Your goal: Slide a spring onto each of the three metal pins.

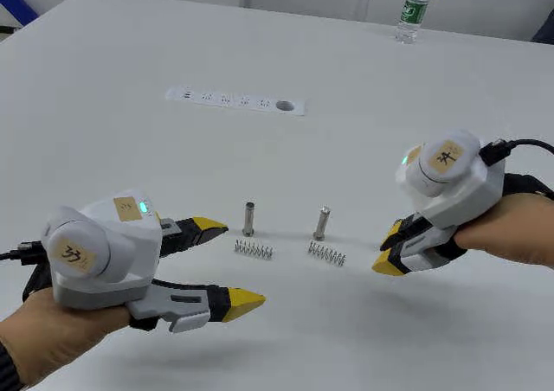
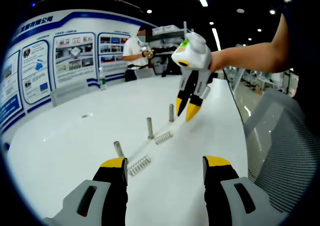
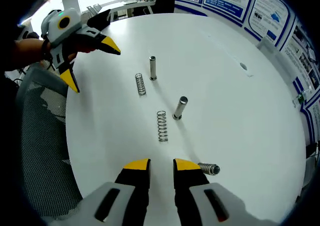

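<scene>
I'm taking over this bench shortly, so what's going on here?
A person holds a two-jaw gripper in each hand above the white table, both empty. The left gripper is wide open, the right gripper narrowly open. Two upright metal pins stand bare, each with a loose coil spring lying beside it. The third metal pin appears to carry its spring already.

The left gripper (image 1: 234, 263) and right gripper (image 1: 389, 248) have rounded white-grey bodies, black jaws tipped yellow, green lights, tan labels, black cables.
</scene>
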A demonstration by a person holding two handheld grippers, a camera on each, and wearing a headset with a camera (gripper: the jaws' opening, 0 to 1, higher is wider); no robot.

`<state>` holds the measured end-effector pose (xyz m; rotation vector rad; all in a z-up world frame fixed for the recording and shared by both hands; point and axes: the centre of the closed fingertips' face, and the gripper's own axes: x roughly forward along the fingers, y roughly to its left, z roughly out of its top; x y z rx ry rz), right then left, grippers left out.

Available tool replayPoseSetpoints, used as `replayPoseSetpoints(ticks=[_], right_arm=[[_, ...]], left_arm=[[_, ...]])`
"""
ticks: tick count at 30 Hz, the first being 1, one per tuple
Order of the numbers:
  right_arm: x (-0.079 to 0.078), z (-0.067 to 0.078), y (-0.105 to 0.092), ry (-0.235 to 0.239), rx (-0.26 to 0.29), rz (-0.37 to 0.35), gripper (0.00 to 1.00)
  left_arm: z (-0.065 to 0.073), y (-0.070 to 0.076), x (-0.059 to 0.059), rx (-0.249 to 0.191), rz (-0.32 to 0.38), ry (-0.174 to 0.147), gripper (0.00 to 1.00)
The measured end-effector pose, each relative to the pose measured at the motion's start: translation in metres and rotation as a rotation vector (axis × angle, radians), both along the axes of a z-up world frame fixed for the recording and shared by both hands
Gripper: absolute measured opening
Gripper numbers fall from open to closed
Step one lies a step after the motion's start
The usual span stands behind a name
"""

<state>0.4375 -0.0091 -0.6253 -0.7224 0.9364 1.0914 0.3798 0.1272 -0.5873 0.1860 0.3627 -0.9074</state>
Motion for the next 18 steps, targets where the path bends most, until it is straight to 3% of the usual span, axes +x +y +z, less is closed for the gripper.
replayPoseSetpoints(ticks=[12,18], right_arm=[[0.013,-0.019,0.029,0.017,-0.008,0.054,0.18],[0.016,-0.031,0.031,0.029,-0.033,0.067,0.17]], left_arm=[[0.000,0.000,0.000,-0.001,0.006,0.002,0.62],[0.000,-0.001,0.000,-0.003,0.007,0.005,0.61]])
